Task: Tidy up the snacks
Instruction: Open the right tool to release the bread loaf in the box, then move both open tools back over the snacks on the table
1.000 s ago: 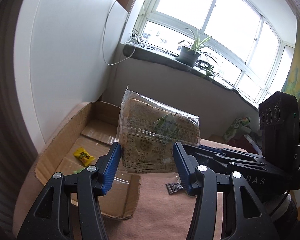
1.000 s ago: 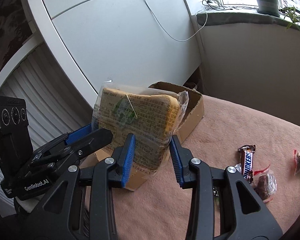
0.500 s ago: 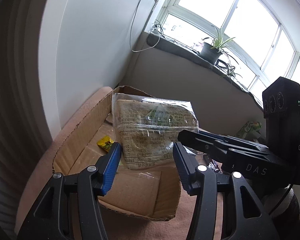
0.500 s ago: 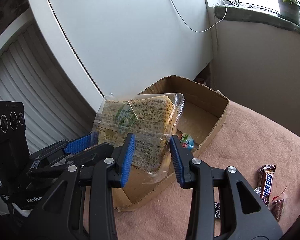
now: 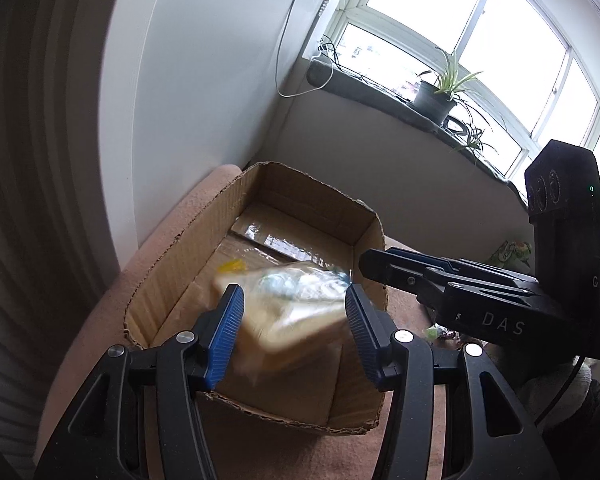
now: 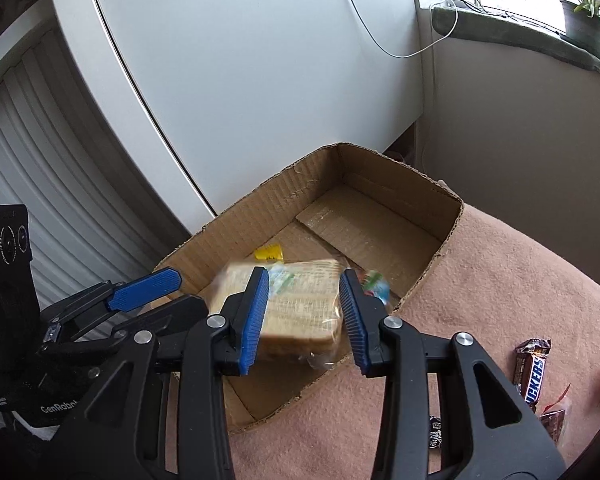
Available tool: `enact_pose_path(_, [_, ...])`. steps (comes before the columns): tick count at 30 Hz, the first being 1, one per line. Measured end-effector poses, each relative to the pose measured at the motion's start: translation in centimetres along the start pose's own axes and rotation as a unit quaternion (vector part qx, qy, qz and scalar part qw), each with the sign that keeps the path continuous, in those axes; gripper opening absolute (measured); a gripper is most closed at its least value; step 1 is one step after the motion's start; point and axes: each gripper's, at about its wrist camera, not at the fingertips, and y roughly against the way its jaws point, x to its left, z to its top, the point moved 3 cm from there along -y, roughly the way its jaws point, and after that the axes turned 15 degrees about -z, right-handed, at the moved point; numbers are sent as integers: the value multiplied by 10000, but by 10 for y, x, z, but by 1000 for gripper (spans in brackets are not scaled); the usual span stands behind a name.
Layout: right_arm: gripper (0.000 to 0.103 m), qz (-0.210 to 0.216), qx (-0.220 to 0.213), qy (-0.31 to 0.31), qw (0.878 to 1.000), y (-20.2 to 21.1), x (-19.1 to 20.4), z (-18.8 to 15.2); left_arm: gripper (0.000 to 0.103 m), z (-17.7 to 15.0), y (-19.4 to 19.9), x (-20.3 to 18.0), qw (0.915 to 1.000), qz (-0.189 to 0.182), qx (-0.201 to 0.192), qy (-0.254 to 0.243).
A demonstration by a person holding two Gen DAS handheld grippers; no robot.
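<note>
- and it's away — the bread bag [image 6: 296, 300], pinched between both tools half a second ago and held up over the cardboard box [image 6: 380, 196], is now a blur low inside its near end; i judge it dropping or just landed
- right gripper [image 6: 304, 316] has its blue pads spread wide, nothing touching them; left gripper [image 5: 292, 324] is parted too, the bag loose between and beyond
- yellow candy [image 6: 269, 253] sits just far of the bag, a green-and-red sweet [image 6: 374, 284] at its right
- one snack boxed, then; the snickers bar [image 6: 534, 372] and other wrappers wait on the pink cloth [image 6: 500, 280], near right — likely next
</note>
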Motion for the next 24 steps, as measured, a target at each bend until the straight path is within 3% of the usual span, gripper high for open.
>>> enact_pose_path(5, [49, -63, -101, -79, 9999, 13, -8, -3, 51, 2, 3, -6, 10000, 3, -41, -70])
enact_pose_path(11, [51, -163, -256, -199, 9993, 35, -25, -9, 51, 1, 4, -17, 9998, 14, -58, -200])
enact_pose_path(18, [89, -572, -550, -303, 9964, 73, -58, -30, 55, -3, 8, -40, 9990, 55, -104, -437])
enact_pose_path(24, [101, -1054, -700, -453, 9909, 108, -105, -60, 56, -10, 5, -63, 9980, -48, -70, -624])
